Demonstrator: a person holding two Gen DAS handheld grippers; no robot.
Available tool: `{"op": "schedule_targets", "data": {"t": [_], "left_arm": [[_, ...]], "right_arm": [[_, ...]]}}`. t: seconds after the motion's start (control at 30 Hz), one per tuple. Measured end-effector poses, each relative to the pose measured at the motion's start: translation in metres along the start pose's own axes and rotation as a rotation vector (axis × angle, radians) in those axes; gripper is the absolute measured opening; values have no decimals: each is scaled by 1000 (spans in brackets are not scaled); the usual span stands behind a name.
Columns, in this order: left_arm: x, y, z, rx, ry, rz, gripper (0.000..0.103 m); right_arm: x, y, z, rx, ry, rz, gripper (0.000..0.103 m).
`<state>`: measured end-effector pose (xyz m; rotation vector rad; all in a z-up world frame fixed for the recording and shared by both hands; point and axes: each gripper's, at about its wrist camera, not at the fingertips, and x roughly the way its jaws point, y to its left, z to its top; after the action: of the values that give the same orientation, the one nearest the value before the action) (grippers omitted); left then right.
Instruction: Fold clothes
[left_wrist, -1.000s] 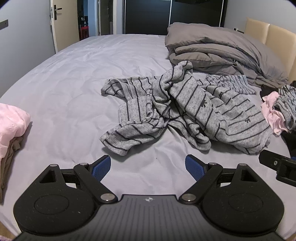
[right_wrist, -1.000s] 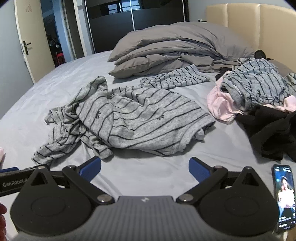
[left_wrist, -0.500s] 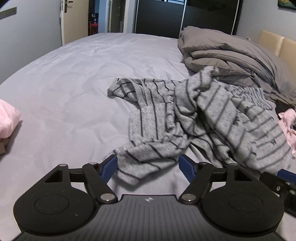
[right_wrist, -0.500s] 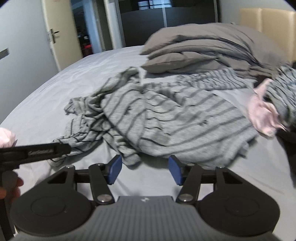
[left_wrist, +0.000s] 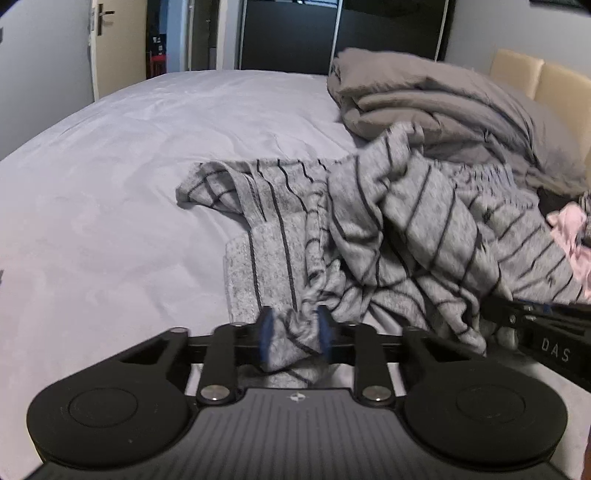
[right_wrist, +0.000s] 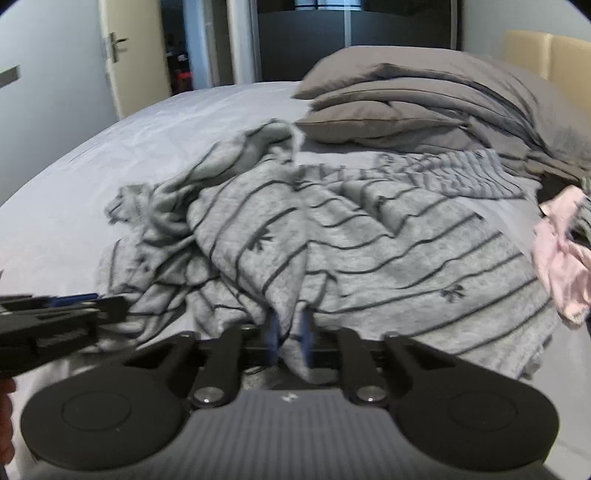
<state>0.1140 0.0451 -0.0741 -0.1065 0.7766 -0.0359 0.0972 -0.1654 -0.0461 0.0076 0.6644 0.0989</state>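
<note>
Both claws had come forward from wide open a second before and closed onto the near edge of the striped grey garment (left_wrist: 388, 229), which lay crumpled across the middle of the bed (left_wrist: 129, 166), its bulk spreading to the right and far toward the pile of grey bedding

Largest in view, the bed carried a pale lilac sheet, bare on its left half. At its far right sat the folded grey duvet and pillows (left_wrist: 436, 103) against a beige headboard (right_wrist: 554, 51). A second striped grey piece (right_wrist: 454, 170) lay flat just beyond the garment, near the pillows. A pink garment (right_wrist: 561, 258) was bunched at the right edge, just beside the striped one

The left claw (left_wrist: 293, 334) had its blue pads pinched nearly together on a bunched fold at the garment's near left corner. The right claw (right_wrist: 290, 332) was likewise almost shut, with a fold of the same garment gripped between its pads near the middle of the hem. In the left wrist view the right claw's black body showed at the right, touching the cloth
</note>
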Motion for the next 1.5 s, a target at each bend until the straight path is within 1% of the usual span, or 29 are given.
{"op": "schedule_targets", "data": {"t": [0.03, 0.17, 0.47, 0.57, 0.63, 0.7, 0.77, 0.8, 0.83, 1.0, 1.03, 1.17, 1.23, 1.27, 1.3, 1.33, 1.4, 1.43, 1.5], "left_arm": [[-3, 1, 2, -9, -7, -4, 11], [-22, 12, 10, -59, -64, 16, 10], [-88, 46, 20, -153, -178, 85, 10], [-101, 56, 18, -178, -187, 112, 10], [-110, 63, 17, -194, -194, 130, 10], [-119, 70, 15, -211, -200, 148, 10], [-128, 77, 14, -228, -207, 166, 9], [-133, 81, 13, -236, -210, 175, 5], [-137, 84, 13, -244, -213, 184, 0], [-159, 102, 9, -284, -227, 227, 0], [-155, 100, 7, -271, -206, 207, 0], [-148, 90, 7, -199, -131, 114, 0], [-144, 73, 3, -137, -110, 63, 3], [-142, 64, 0, -107, -99, 38, 10], [-140, 55, -2, -75, -88, 12, 21], [-140, 47, -5, -42, -83, -17, 26], [-141, 34, -11, 18, -84, -61, 44], [-141, 28, -13, 48, -85, -83, 46], [-142, 15, -19, 107, -86, -126, 47]], "right_arm": [[-5, -4, 1, 8, -6, -13, 8], [-24, -21, 7, 42, -32, -64, 7], [-67, -59, 19, 117, -91, -180, 6], [-81, -72, 23, 142, -110, -219, 6], [-102, -73, 25, 157, -137, -249, 6], [-119, -79, 22, 159, -156, -275, 6], [-132, -81, 17, 159, -167, -282, 6], [-137, -82, 14, 159, -166, -284, 6], [-137, -83, 10, 161, -155, -282, 6], [-138, -88, -8, 168, -99, -272, 6], [-137, -85, -11, 160, -91, -260, 6], [-134, -52, -18, 68, -89, -136, 6], [-132, -36, -21, 21, -88, -74, 6], [-131, -27, -23, -2, -87, -43, 6], [-131, -19, -24, -25, -86, -12, 6], [-131, -11, -26, -46, -88, 22, 6], [-137, 2, -32, -82, -100, 98, 6], [-144, 3, -36, -100, -102, 142, 6], [-148, 16, -41, -134, -86, 229, 6]]}}
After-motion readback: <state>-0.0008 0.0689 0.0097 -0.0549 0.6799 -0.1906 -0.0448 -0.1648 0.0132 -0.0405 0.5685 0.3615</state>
